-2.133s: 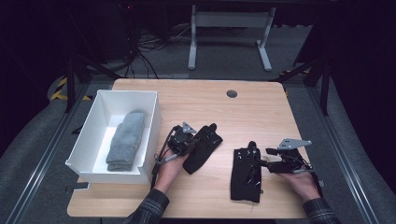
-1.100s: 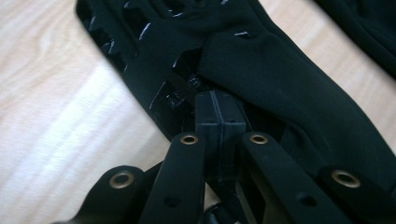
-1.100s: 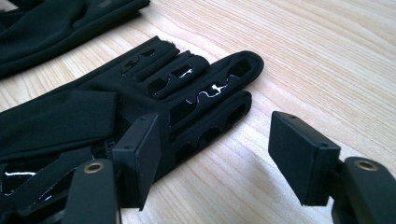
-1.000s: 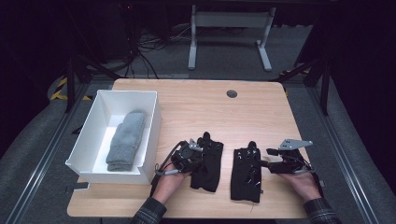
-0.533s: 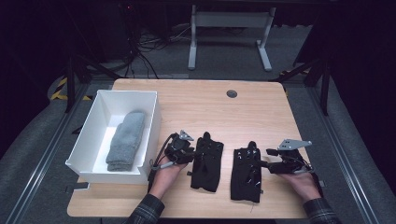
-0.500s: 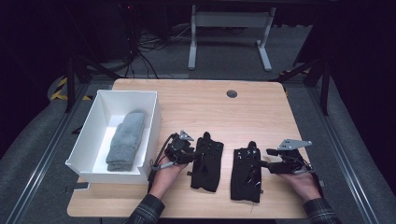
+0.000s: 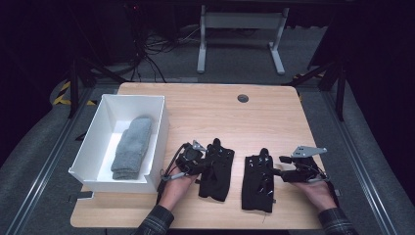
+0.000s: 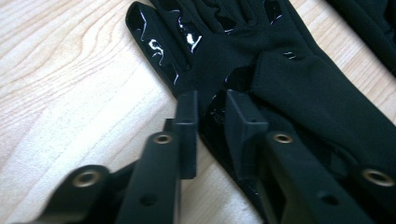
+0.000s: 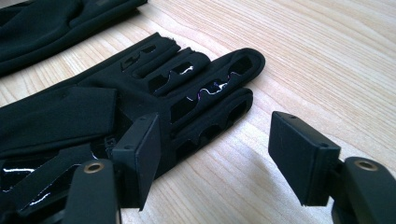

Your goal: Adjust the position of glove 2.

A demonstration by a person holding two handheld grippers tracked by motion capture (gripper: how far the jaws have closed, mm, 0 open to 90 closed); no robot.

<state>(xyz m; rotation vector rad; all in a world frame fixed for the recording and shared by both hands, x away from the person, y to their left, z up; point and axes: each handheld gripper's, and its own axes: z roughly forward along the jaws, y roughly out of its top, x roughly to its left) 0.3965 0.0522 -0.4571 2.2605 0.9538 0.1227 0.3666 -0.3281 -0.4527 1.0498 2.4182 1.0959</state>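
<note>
Two black gloves are laid flat on the tabletop (image 7: 205, 105). The left glove's (image 7: 216, 169) edge is pinched by the left tool (image 8: 205, 109); the right tool (image 9: 215, 154) is held wide apart beside the right glove (image 7: 258, 182).

Black gloves (image 7: 216, 169) (glossy patches), white bin (image 7: 93, 147), grey towel (image 7: 132, 147)

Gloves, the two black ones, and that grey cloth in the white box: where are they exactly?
left glove (image 7: 216, 171): high view, on its palm.
right glove (image 7: 258, 183): high view, on its palm.
grey cloth (image 7: 132, 146): high view, on its middle, inside the white box (image 7: 88, 144).
</note>
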